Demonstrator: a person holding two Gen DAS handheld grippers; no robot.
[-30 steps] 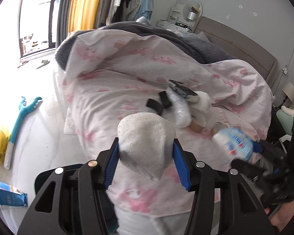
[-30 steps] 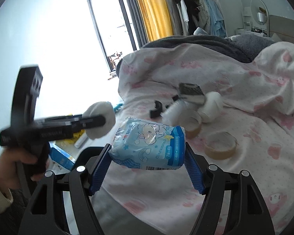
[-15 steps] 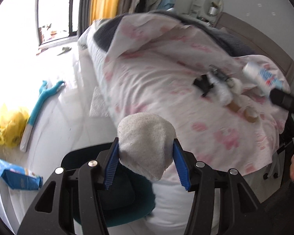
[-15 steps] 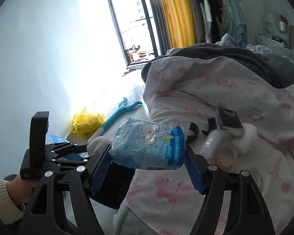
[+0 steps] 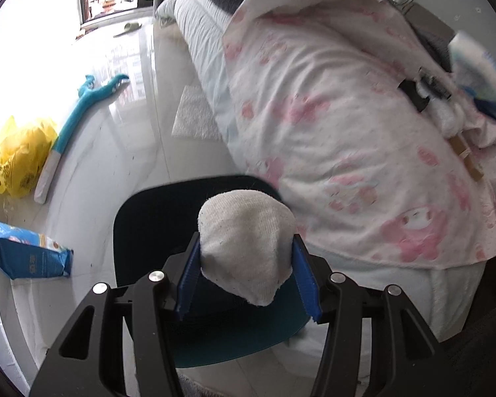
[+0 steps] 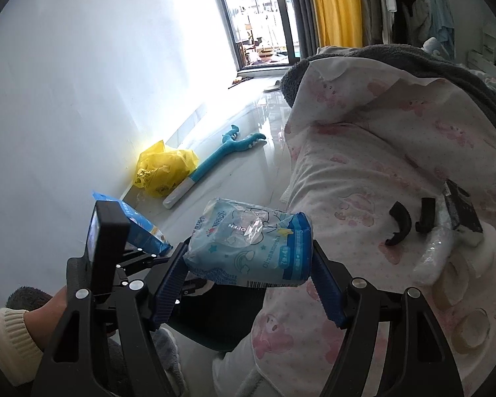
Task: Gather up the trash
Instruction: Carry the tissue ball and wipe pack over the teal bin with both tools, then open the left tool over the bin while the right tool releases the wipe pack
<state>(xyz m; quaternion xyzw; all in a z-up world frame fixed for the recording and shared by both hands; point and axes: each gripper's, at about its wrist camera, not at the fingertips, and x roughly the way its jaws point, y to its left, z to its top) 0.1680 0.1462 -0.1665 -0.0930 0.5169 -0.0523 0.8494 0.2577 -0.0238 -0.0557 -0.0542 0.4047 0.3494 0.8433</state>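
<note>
My left gripper is shut on a balled white sock and holds it over a dark bin on the floor beside the bed. My right gripper is shut on a blue tissue pack, held at the bed's edge; the pack also shows blurred at the right edge of the left wrist view. The left gripper's body shows at lower left in the right wrist view. On the pink bedspread lie black curved pieces, a clear wrapper, a white roll and tape rings.
On the white floor lie a yellow plastic bag, a teal long-handled tool, a blue snack packet and a white mat. A white wall runs along the left. A window and yellow curtain stand far back.
Both grippers have swung left and down from over the bed towards the floor. The dark bin has come into view beneath the sock. Both grips are unchanged.
</note>
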